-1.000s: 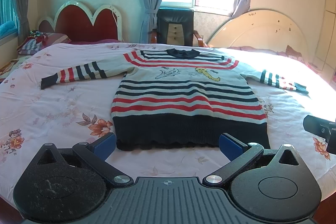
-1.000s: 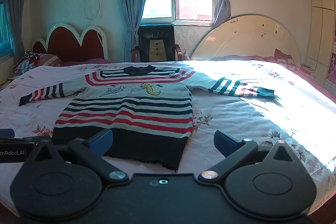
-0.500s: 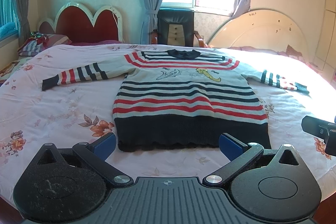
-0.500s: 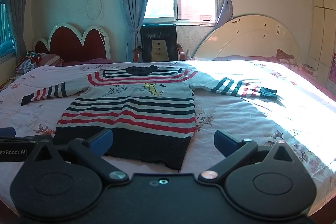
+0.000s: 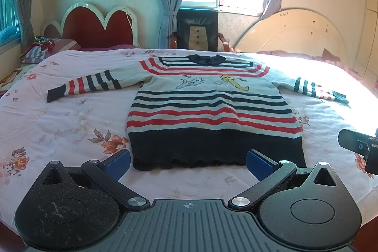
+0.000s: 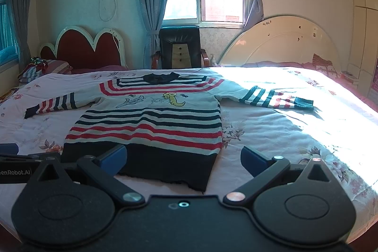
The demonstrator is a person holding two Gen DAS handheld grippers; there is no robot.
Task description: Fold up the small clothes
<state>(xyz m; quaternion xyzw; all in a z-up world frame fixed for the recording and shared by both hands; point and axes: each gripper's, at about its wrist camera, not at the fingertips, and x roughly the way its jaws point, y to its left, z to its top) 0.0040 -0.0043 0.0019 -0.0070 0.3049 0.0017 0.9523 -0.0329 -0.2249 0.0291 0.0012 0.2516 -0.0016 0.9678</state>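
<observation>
Both my grippers, left gripper and right gripper, are wide open and hold nothing. The striped sweater lies flat just past them. No fold yet; next I grab a sleeve.

Right gripper cut off by frame's right edge in left wrist view; finger spacing indeterminate there. Left gripper cropped at left edge in right wrist view. Sweater embroidery too small to identify.
</observation>
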